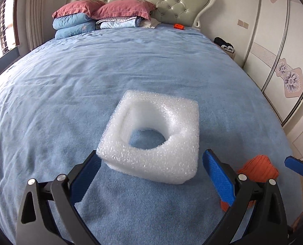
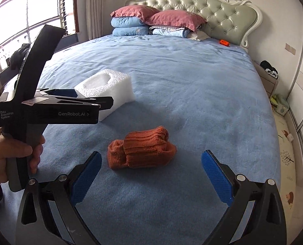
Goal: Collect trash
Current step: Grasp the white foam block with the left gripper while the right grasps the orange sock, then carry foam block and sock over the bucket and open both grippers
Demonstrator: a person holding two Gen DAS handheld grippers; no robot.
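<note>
White, bubbly foam forms a square packing block with a hole through it (image 1: 151,140), lying on the blue bedspread (image 1: 69,94) just ahead of the left gripper (image 1: 151,167), whose blue-padded fingers (image 1: 219,181) stand wide apart, holding nothing. The right gripper (image 2: 151,173) is likewise spread wide and empty, with a rust-orange ribbed knitted cloth bundle (image 2: 143,149) lying just ahead between its fingers, untouched.

I counted one white foam block (image 1: 151,136) at mid-frame, one rust-orange knitted bundle (image 2: 141,149) at lower centre, two pink pillows (image 2: 157,17) at the top, one small orange object (image 2: 224,42) at upper right, and my two grippers.
</note>
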